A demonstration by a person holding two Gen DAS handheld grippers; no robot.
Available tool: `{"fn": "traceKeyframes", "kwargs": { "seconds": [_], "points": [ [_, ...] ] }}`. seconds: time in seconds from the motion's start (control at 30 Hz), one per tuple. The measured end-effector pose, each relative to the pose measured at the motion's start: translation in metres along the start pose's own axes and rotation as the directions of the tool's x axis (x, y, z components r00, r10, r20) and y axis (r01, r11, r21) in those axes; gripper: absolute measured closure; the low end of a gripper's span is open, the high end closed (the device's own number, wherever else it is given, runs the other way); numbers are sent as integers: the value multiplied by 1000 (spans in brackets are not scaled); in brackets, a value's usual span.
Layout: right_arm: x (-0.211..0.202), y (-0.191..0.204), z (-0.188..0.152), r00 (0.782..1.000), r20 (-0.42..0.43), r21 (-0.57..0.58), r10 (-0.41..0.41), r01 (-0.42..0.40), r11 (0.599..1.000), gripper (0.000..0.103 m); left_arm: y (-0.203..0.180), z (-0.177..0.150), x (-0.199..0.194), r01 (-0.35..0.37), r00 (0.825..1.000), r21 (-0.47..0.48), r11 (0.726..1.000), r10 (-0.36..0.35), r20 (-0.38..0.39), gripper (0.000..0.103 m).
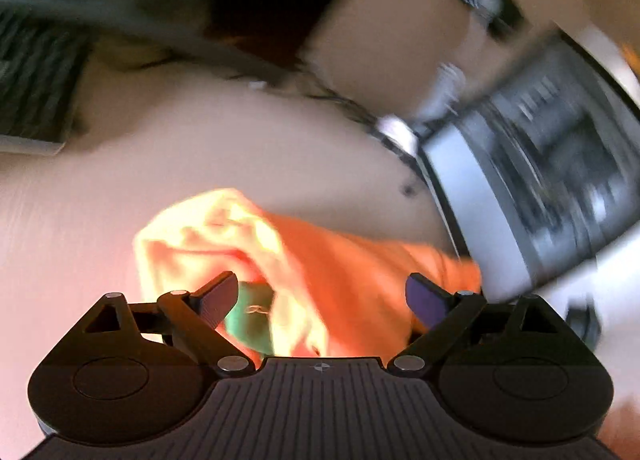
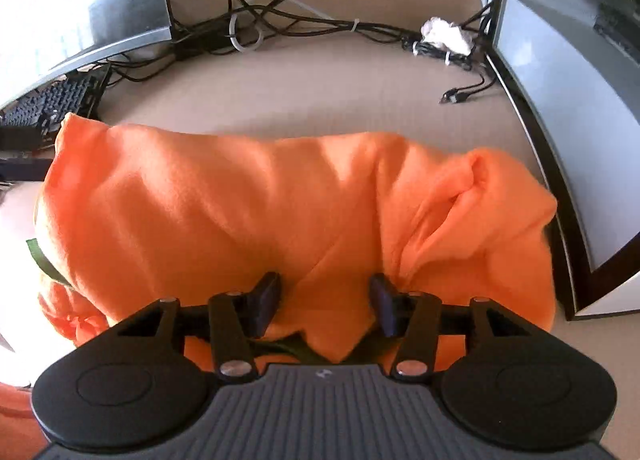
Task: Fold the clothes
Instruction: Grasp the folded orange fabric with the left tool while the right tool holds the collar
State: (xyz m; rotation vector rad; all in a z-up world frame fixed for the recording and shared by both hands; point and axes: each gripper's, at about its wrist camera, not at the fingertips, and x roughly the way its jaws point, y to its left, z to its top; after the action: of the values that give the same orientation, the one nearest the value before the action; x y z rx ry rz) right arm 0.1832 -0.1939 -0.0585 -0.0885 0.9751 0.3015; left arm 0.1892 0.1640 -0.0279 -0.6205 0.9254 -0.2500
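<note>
An orange fleece garment [image 2: 260, 208] lies bunched on the beige table, with a green trim strip [image 2: 44, 260] at its left edge. My right gripper [image 2: 325, 302] is open, its fingers resting on the near fold of the garment without pinching it. In the blurred left wrist view the same garment [image 1: 344, 280] lies just ahead, with a green patch [image 1: 250, 318] near the left finger. My left gripper [image 1: 320, 300] is open wide and holds nothing.
A monitor [image 2: 80, 0] and a black keyboard [image 2: 52, 100] stand at the back left. A tangle of cables [image 2: 280, 24] runs along the back. A computer case [image 2: 580, 100] stands at the right, close to the garment; it also shows in the left wrist view [image 1: 540, 180].
</note>
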Motion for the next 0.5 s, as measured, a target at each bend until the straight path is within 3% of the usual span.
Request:
{"fn": "traceKeyframes", "kwargs": {
  "seconds": [0.1, 0.2, 0.27, 0.4, 0.5],
  "points": [
    [0, 5, 2, 1000, -2, -18, -17, 17, 1000, 52, 5, 1, 23, -35, 998, -60, 998, 31, -53, 9],
    [-13, -4, 4, 1000, -4, -17, 14, -14, 1000, 47, -4, 0, 44, -44, 997, -13, 999, 44, -63, 20],
    [-29, -15, 7, 999, -3, 27, 41, -41, 999, 33, -9, -3, 55, -54, 996, 33, 998, 56, -73, 26],
    [-61, -34, 10, 998, 49, 136, 42, -48, 990, 32, -3, -10, 67, -41, 992, 54, 998, 47, -117, 28],
    [-51, -51, 17, 995, 76, 267, 65, -83, 960, 30, 2, -10, 73, -23, 992, 39, 999, 28, -121, 28]
  ]
}}
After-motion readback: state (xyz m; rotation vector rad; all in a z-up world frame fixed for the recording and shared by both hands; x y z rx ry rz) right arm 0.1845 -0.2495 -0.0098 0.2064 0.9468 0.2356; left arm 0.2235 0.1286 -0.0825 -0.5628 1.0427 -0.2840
